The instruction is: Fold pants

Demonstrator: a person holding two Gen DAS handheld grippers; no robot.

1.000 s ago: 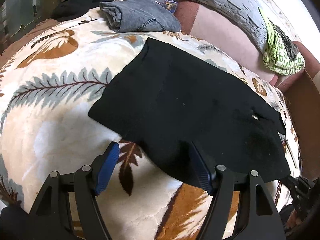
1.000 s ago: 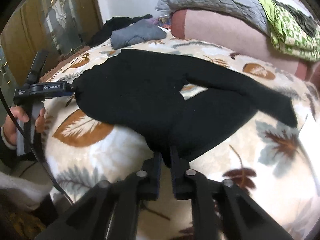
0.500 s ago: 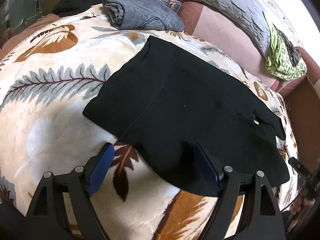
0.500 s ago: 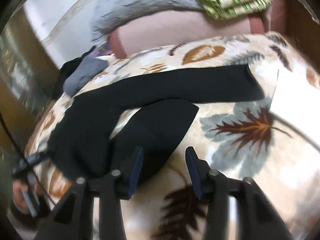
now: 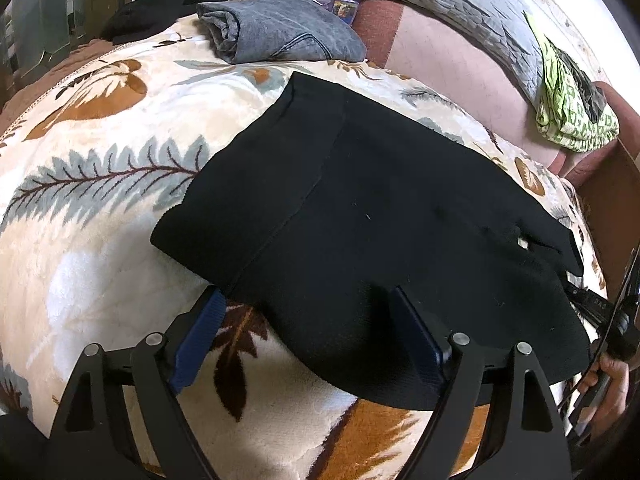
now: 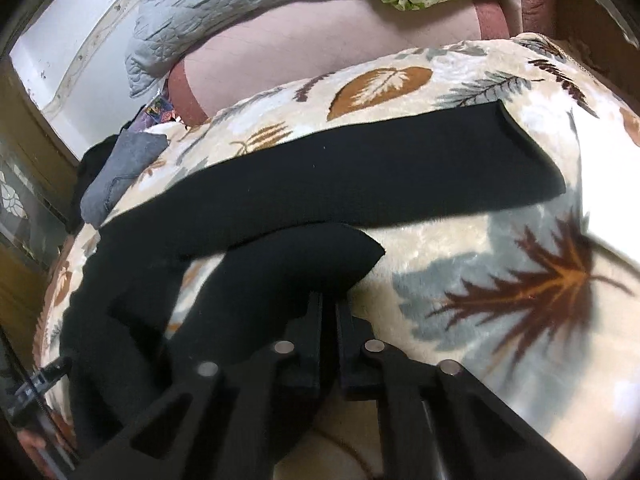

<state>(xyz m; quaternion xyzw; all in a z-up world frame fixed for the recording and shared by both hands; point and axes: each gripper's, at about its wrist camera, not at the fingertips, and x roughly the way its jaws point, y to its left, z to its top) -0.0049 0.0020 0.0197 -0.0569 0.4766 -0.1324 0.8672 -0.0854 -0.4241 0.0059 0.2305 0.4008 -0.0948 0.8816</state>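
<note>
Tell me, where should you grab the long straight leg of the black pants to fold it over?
Pinch the cuff of the straight leg, coming from the blanket side beyond it. It lies flat, and that end edge is free, away from the bent leg.

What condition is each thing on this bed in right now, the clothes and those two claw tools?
black pants: lying flat on the leaf-print blanket, legs apart, not yet folded
left gripper: jaws opening, waist edge of the pants between them, not pressed
right gripper: shut on the near leg of the pants
grey jeans: folded
green patterned cloth: folded, on the pillow
</note>
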